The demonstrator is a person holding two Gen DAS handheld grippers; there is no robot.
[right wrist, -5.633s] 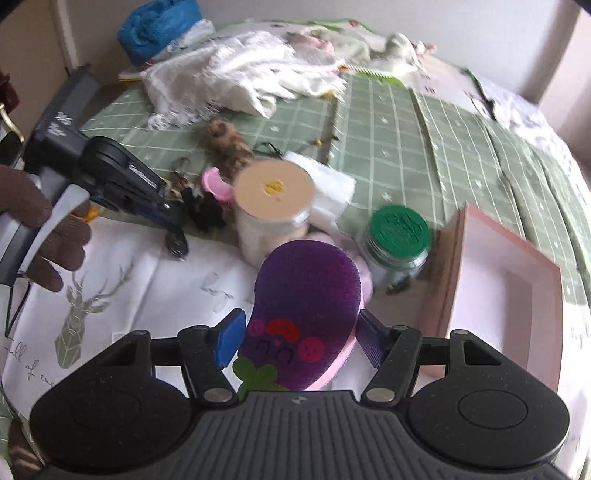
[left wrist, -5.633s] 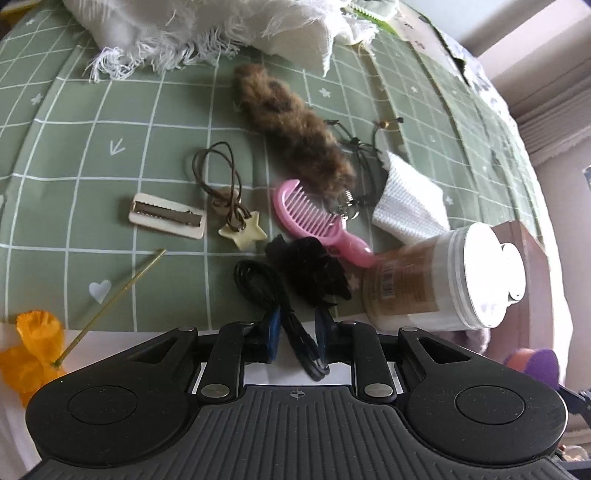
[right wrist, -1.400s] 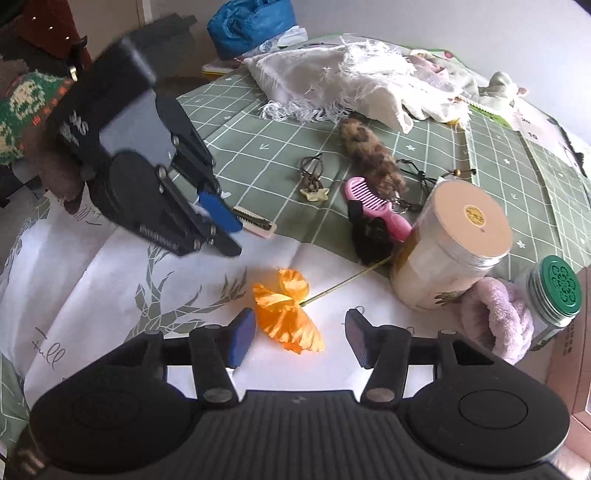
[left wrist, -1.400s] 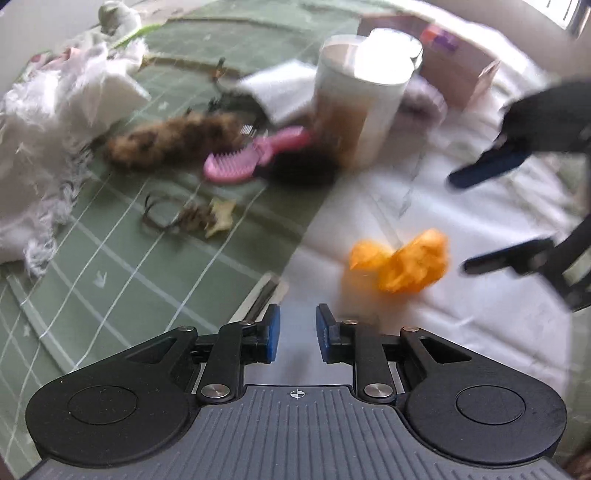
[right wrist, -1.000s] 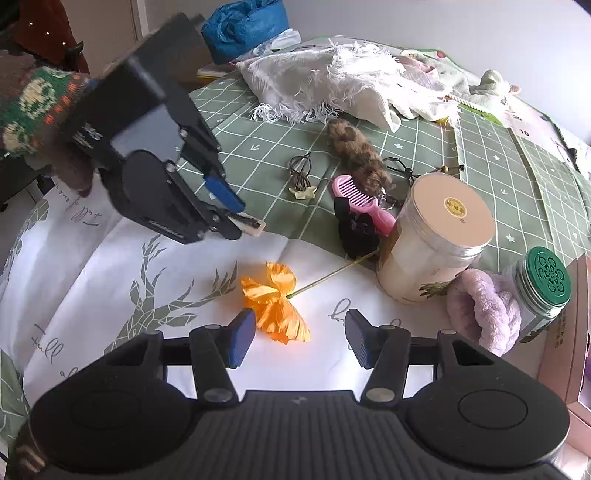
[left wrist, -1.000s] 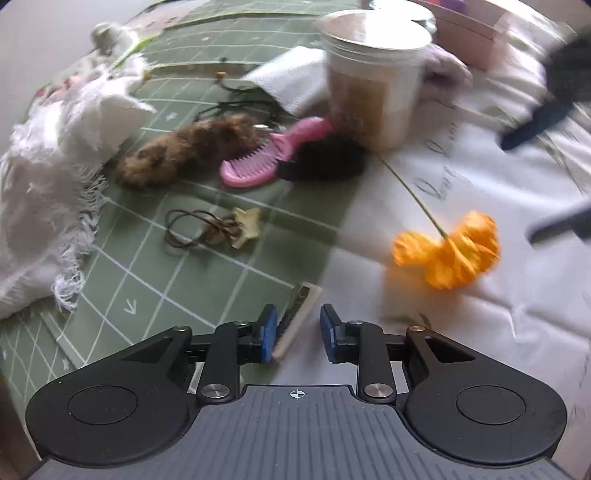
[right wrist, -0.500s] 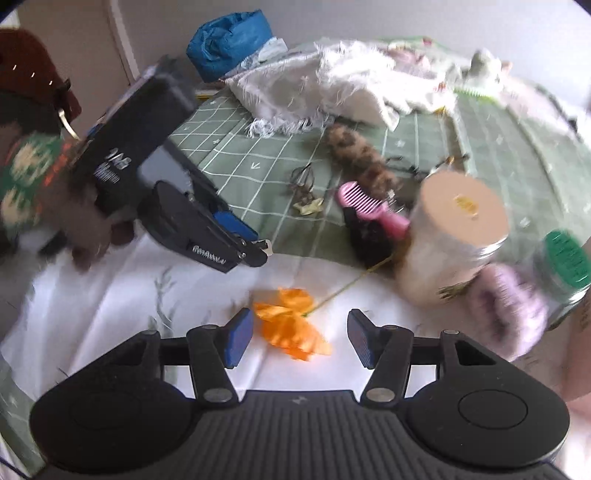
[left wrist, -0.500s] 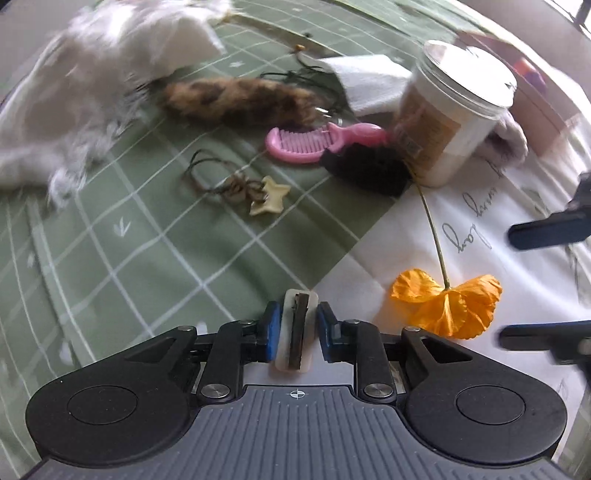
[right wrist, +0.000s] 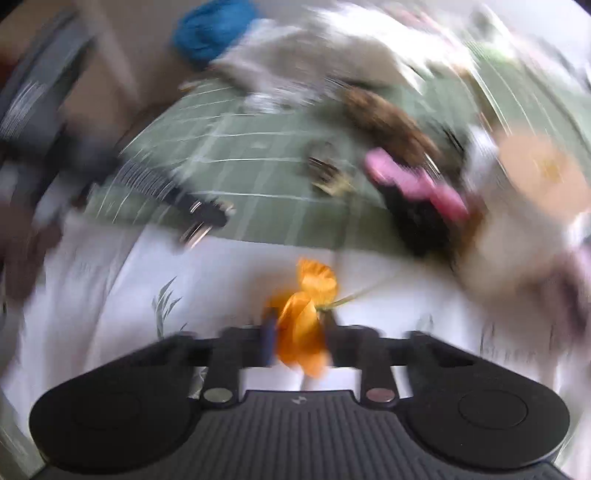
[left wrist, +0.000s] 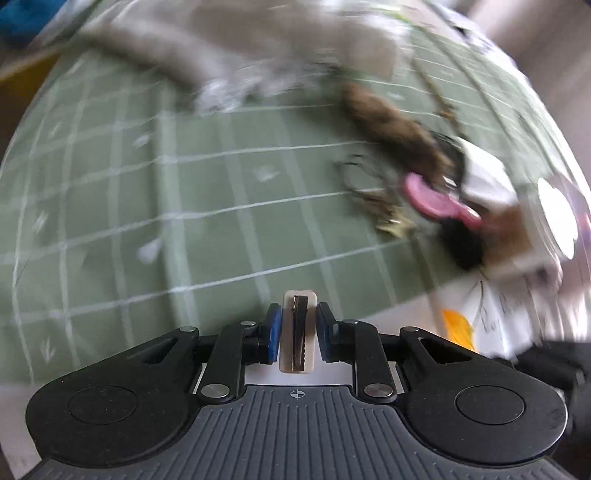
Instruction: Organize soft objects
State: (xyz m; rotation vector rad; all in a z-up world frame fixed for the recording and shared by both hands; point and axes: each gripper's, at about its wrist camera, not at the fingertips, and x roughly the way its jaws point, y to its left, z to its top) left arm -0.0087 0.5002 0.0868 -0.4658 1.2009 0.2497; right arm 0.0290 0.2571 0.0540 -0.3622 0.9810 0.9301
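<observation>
My left gripper [left wrist: 295, 328] is shut on a cream hair clip [left wrist: 297, 332] with a dark metal toothed strip, held above the green checked cloth [left wrist: 147, 206]. My right gripper [right wrist: 297, 332] is shut on the orange fabric flower [right wrist: 303, 317], whose thin stem [right wrist: 369, 288] trails to the right over the white printed cloth [right wrist: 110, 302]. Both views are blurred by motion. The left gripper [right wrist: 199, 214] shows at the left of the right wrist view. The flower's edge [left wrist: 456, 326] shows in the left wrist view.
On the green cloth lie a brown furry piece [left wrist: 395, 125], a pink comb [left wrist: 436, 201], a black scrunchie [left wrist: 461, 243], a star hair tie [left wrist: 388, 221] and a white fringed cloth [left wrist: 258, 48]. A lidded jar [right wrist: 517, 221] stands at right. A blue bundle [right wrist: 210, 29] lies at the back.
My right gripper closed on the orange flower. My left gripper, shut on the hair clip, has swung left over the green cloth. Both views are now blurred.
</observation>
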